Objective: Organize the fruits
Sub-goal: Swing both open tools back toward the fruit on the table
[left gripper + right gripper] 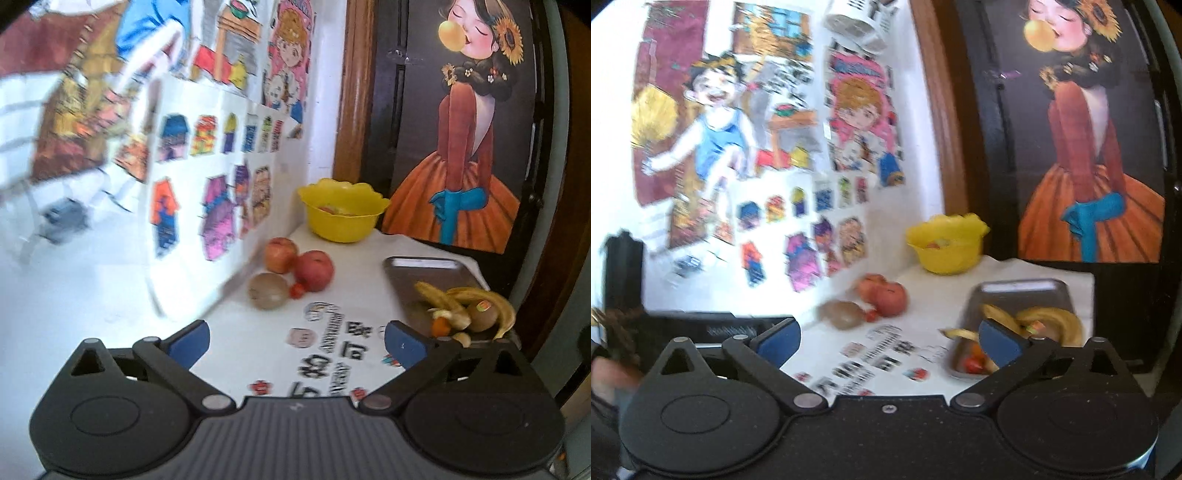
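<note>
Two red apples [300,264] lie on the white table by the wall, with a brown round fruit [268,290] and a small red tomato [296,290] in front of them. A grey tray [424,275] at the right holds bananas [476,302], a kiwi [484,315] and small orange fruits. A yellow bowl [341,210] with some fruit stands at the back. My left gripper [295,341] is open and empty, above the table short of the fruits. My right gripper [888,341] is open and empty; the apples [884,293], tray [1021,291] and bowl [947,245] lie ahead.
A wall [221,166] covered with colourful drawings runs along the left. A dark door with a poster of a girl [465,147] stands behind the table. The tablecloth [332,343] has printed characters and stickers. The right view is blurred.
</note>
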Action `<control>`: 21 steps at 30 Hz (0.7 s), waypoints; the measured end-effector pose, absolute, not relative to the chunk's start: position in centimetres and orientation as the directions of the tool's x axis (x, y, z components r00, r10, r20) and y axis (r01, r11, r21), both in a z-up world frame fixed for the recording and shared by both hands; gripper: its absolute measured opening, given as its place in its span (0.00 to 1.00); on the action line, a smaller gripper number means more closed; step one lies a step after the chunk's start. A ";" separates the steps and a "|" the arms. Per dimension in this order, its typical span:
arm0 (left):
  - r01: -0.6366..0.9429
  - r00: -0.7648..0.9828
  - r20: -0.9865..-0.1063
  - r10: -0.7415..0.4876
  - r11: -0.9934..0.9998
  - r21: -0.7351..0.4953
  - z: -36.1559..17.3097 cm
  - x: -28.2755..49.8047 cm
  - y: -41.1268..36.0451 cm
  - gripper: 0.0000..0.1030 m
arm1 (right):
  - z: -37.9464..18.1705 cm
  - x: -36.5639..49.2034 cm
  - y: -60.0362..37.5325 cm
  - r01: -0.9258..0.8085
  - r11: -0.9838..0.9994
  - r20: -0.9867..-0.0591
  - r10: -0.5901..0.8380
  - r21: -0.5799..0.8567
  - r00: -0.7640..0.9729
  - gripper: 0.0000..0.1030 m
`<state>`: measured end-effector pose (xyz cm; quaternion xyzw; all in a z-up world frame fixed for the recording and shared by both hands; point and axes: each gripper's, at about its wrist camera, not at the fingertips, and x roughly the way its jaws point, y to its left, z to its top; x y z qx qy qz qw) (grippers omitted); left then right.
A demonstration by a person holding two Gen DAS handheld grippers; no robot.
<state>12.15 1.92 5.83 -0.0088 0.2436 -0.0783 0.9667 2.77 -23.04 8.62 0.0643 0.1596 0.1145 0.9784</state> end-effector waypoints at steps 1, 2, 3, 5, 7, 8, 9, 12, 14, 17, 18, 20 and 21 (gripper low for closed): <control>0.144 0.877 -0.458 -0.147 0.989 -0.041 6.3 11.8 2.4 0.99 | 9.5 2.5 -22.3 -0.210 0.963 -0.285 0.251 0.169 0.925 0.99; 0.144 0.884 -0.446 -0.142 0.989 -0.030 6.7 11.5 2.9 1.00 | 10.4 2.4 -21.7 -0.216 0.960 -0.272 0.259 0.179 0.927 0.99; 0.138 0.893 -0.431 -0.131 0.990 -0.017 7.2 11.2 3.4 1.00 | 11.4 2.4 -21.1 -0.222 0.956 -0.259 0.267 0.191 0.928 0.99; 0.128 0.909 -0.400 -0.118 0.992 0.000 8.3 10.7 4.0 1.00 | 13.4 2.7 -20.4 -0.215 0.951 -0.236 0.267 0.224 0.934 0.99; 0.126 0.920 -0.374 -0.114 0.992 0.008 9.2 10.5 4.7 1.00 | 15.4 3.2 -19.8 -0.220 0.942 -0.201 0.274 0.252 0.941 0.99; 0.125 0.925 -0.363 -0.112 0.992 0.014 9.7 10.4 4.9 1.00 | 16.4 3.7 -19.6 -0.223 0.940 -0.187 0.275 0.257 0.943 0.99; 0.125 0.928 -0.356 -0.109 0.992 0.022 10.0 10.5 5.0 1.00 | 17.4 4.2 -19.4 -0.224 0.939 -0.171 0.273 0.260 0.947 0.99; 0.114 0.935 -0.342 -0.094 0.993 0.037 10.3 11.4 5.2 1.00 | 19.4 7.1 -18.8 -0.235 0.933 -0.154 0.284 0.273 0.946 0.99; 0.105 0.937 -0.337 -0.089 0.994 0.030 9.7 12.4 5.1 1.00 | 19.6 9.6 -18.7 -0.233 0.928 -0.177 0.292 0.292 0.940 0.99; 0.111 0.935 -0.339 -0.100 0.994 0.014 8.3 13.9 4.5 1.00 | 19.0 13.2 -18.3 -0.244 0.923 -0.230 0.317 0.296 0.920 0.99; 0.119 0.933 -0.342 -0.108 0.993 0.011 7.7 14.4 4.4 1.00 | 18.6 14.2 -18.1 -0.258 0.925 -0.236 0.326 0.278 0.915 0.99; 0.133 0.929 -0.352 -0.118 0.991 0.019 6.7 15.6 4.0 1.00 | 17.4 16.5 -17.8 -0.269 0.933 -0.272 0.330 0.240 0.904 1.00; 0.140 0.926 -0.357 -0.121 0.990 0.028 6.2 16.3 3.7 1.00 | 16.7 17.6 -17.7 -0.277 0.934 -0.297 0.337 0.225 0.893 0.99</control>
